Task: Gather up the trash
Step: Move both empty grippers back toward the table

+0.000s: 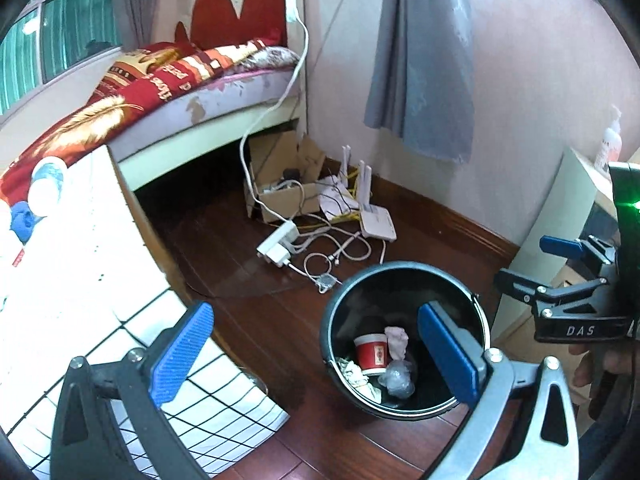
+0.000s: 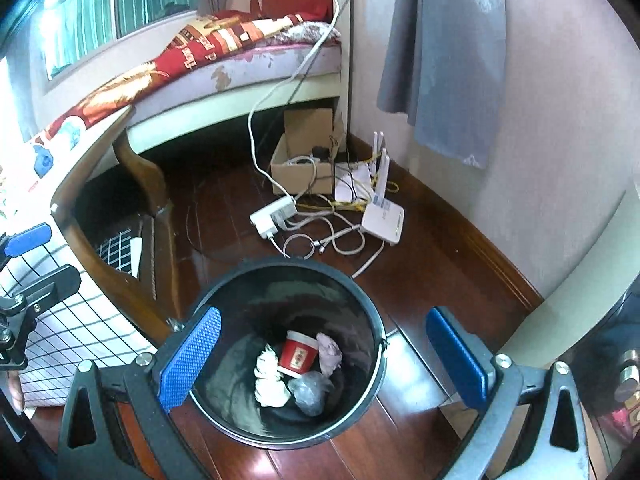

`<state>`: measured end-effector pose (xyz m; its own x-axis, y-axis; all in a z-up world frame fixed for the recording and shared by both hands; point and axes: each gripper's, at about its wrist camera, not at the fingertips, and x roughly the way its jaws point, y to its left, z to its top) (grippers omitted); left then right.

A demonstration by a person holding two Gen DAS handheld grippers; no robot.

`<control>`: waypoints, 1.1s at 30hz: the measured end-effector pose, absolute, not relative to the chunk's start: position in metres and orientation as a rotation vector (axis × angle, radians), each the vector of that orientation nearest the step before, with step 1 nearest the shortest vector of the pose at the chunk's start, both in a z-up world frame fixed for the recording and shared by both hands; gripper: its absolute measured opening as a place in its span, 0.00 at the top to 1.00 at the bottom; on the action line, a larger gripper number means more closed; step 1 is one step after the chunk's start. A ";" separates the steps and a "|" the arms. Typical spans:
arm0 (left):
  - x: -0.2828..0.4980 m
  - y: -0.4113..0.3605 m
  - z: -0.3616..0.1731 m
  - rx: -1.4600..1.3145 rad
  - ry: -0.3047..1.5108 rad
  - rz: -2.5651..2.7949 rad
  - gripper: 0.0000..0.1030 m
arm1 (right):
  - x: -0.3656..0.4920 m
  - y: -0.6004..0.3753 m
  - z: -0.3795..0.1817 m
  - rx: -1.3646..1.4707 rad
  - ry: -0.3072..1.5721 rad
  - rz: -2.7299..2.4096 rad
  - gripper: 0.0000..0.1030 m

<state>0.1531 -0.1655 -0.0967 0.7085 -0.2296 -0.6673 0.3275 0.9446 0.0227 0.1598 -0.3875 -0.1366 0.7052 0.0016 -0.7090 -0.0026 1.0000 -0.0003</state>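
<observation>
Dark wood floor (image 2: pixel 420 240) runs under the bed (image 1: pixel 224 88) — red headboard (image 1: pixel 240 12) at its far end, window (image 1: pixel 60 32) behind it, grey curtain (image 1: pixel 424 60) on the pink wall (image 1: pixel 540 100) right of it

Home bedroom, bed (image 1: pixel 168 92) with red blanket (image 1: pixel 120 96) by the window (image 2: pixel 120 4), grey curtain (image 1: pixel 424 60), router (image 2: pixel 382 220) on wood floor (image 1: pixel 248 320)

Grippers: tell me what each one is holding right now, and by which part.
Nothing is held. The left gripper and right gripper are both open and empty above the bin; the red cup and wads lie loose inside it.
</observation>
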 end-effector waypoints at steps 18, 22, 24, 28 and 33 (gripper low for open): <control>0.133 -0.080 -0.058 0.071 0.640 -0.146 0.00 | 0.164 -0.305 -0.090 -0.050 0.690 0.124 0.00; 0.124 -0.053 -0.050 0.056 0.616 -0.091 0.00 | 0.165 -0.274 -0.077 -0.064 0.654 0.174 0.00; 0.119 -0.036 -0.048 0.042 0.608 -0.061 0.00 | 0.166 -0.258 -0.072 -0.071 0.643 0.199 0.00; 0.110 0.003 -0.044 0.001 0.603 0.001 0.00 | 0.171 -0.224 -0.064 -0.076 0.619 0.262 0.00; 0.101 0.057 -0.044 -0.037 0.601 0.105 0.00 | 0.179 -0.171 -0.057 -0.103 0.642 0.350 0.00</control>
<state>0.1009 0.0569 -0.0437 0.8195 0.0877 -0.5664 -0.1091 0.9940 -0.0039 0.1792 -0.1715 -0.0571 0.7445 0.2873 -0.6027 -0.3504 0.9365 0.0136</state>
